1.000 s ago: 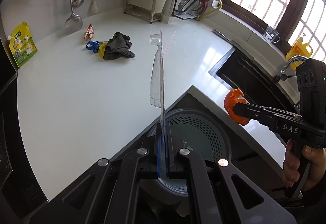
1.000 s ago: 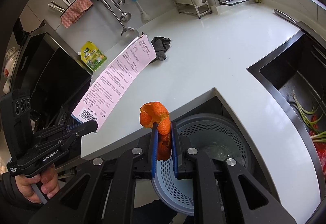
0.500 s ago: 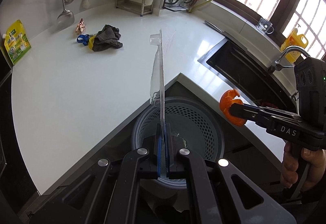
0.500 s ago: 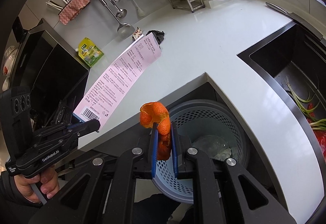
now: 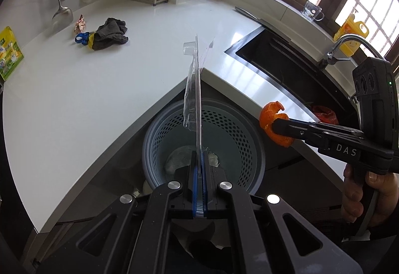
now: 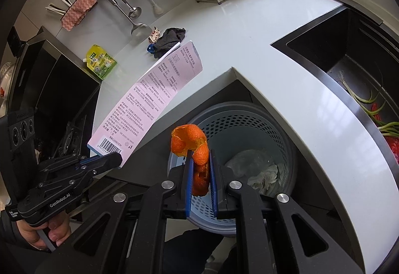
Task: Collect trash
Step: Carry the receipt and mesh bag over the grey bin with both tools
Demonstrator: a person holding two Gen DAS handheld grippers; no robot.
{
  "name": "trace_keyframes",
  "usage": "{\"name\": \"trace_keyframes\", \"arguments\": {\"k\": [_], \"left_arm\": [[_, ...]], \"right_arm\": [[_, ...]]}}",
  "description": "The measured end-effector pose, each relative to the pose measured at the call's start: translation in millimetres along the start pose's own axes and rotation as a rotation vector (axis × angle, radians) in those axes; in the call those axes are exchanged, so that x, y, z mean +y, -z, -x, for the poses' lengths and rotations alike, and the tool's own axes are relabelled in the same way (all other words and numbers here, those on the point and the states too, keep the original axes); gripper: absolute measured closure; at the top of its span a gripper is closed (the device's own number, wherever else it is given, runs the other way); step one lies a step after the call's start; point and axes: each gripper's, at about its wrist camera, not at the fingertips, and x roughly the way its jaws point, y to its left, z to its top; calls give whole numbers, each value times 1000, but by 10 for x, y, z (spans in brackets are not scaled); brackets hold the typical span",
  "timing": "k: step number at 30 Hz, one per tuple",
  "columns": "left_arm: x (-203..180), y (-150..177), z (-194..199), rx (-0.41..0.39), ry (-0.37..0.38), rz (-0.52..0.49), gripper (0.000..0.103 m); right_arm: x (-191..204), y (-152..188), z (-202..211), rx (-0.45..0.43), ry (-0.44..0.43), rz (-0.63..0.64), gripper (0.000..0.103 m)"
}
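My left gripper (image 5: 198, 157) is shut on a flat blister pack (image 5: 195, 89), edge-on here; its pink printed card back shows in the right wrist view (image 6: 149, 97). It hangs over the grey perforated trash basket (image 5: 234, 124). My right gripper (image 6: 200, 157) is shut on a curled orange peel (image 6: 192, 139), above the basket's left rim (image 6: 249, 109). From the left wrist view the peel (image 5: 270, 115) sits just right of the basket. Crumpled paper and plastic (image 6: 256, 169) lie inside the basket.
On the white counter (image 5: 87, 99) lie a dark rag (image 5: 109, 33), a blue-handled item (image 5: 81, 37) and a small wrapper (image 5: 80, 23). A green pouch (image 6: 101, 64) leans at the wall. A black sink (image 6: 349, 54) holds green onions. Ladles hang on the wall.
Both grippers have moved forward and lower over the basket, still holding the pack and the peel. The basket's inside now shows more fully.
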Motion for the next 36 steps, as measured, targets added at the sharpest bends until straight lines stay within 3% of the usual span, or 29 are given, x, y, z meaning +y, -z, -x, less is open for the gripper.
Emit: {"name": "trace_keyframes", "arguments": {"k": [8, 25, 36], "left_arm": [[-73, 156, -262, 77, 12, -21, 100], [73, 378, -1024, 301, 13, 10, 100], [112, 274, -1263, 342, 22, -2, 100]], "right_arm": [[-125, 150, -71, 29, 19, -26, 92], [-162, 347, -593, 178, 176, 52, 92], [-187, 310, -856, 220, 220, 71, 92]]}}
